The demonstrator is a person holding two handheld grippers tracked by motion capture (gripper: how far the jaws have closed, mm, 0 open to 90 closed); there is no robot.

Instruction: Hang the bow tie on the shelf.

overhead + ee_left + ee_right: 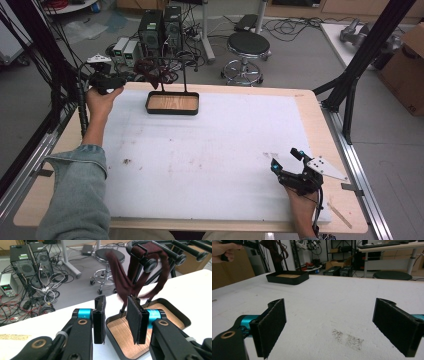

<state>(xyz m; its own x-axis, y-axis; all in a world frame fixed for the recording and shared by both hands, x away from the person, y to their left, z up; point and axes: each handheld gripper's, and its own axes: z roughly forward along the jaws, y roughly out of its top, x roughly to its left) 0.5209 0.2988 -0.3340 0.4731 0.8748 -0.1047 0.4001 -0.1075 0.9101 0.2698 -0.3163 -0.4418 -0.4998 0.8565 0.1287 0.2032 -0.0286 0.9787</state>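
Just beyond left gripper [116, 320]: dark red strap [130, 277] draped on rack [160, 257]

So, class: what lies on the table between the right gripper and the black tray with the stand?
Nothing stands there. In the high view, bare white mat runs from the right gripper to the tray, marked by faint smudges alone.

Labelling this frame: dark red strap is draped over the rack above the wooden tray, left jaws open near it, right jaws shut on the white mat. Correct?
One thing is off: the right gripper is open, not shut; the right gripper view shows its jaws wide apart over the white mat. The rest holds: the dark red strap hangs on the rack above the wooden tray, with the left gripper open beside it.
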